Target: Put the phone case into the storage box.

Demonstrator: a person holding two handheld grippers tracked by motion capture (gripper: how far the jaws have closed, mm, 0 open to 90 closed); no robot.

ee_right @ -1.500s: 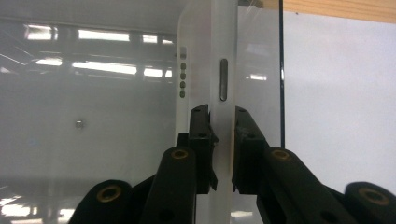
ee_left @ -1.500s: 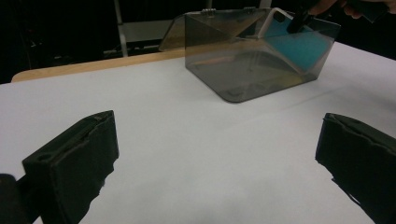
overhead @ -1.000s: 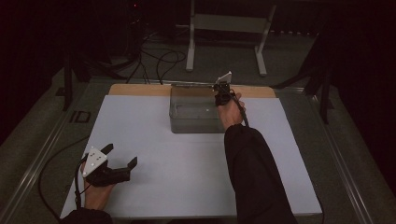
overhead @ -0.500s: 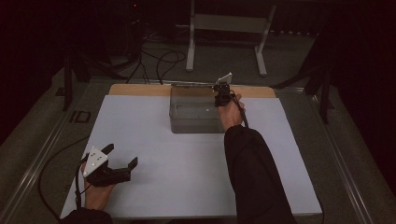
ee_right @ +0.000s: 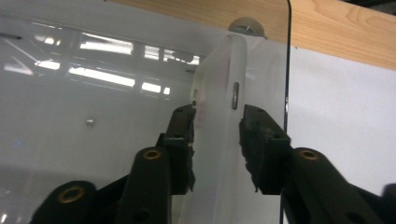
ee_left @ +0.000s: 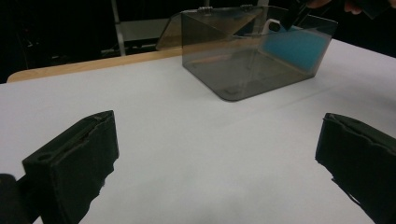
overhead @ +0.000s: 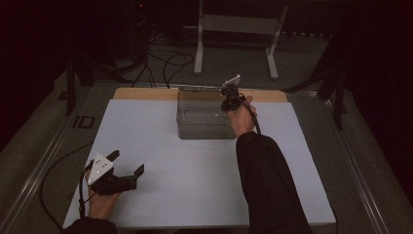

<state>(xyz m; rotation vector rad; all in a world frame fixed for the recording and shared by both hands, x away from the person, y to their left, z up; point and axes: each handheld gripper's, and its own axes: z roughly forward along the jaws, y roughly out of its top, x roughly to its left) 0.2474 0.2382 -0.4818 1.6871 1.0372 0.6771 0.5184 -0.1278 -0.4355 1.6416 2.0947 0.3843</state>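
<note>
Little has shifted since the earlier frames, except that the right gripper (ee_right: 217,126) has just been opening its jaws; a white phone-like slab (ee_right: 219,116) stands between them inside the clear box (overhead: 204,127), apparently released. Placement looks done; withdrawal remains. Left gripper (overhead: 127,168) rests open, well apart.

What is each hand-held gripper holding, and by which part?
Nothing: the jaws of the right hand-held gripper have just been opening and flank the side edge of a white slab in the clear box, without pressing. The left hand-held gripper is open, empty.
</note>
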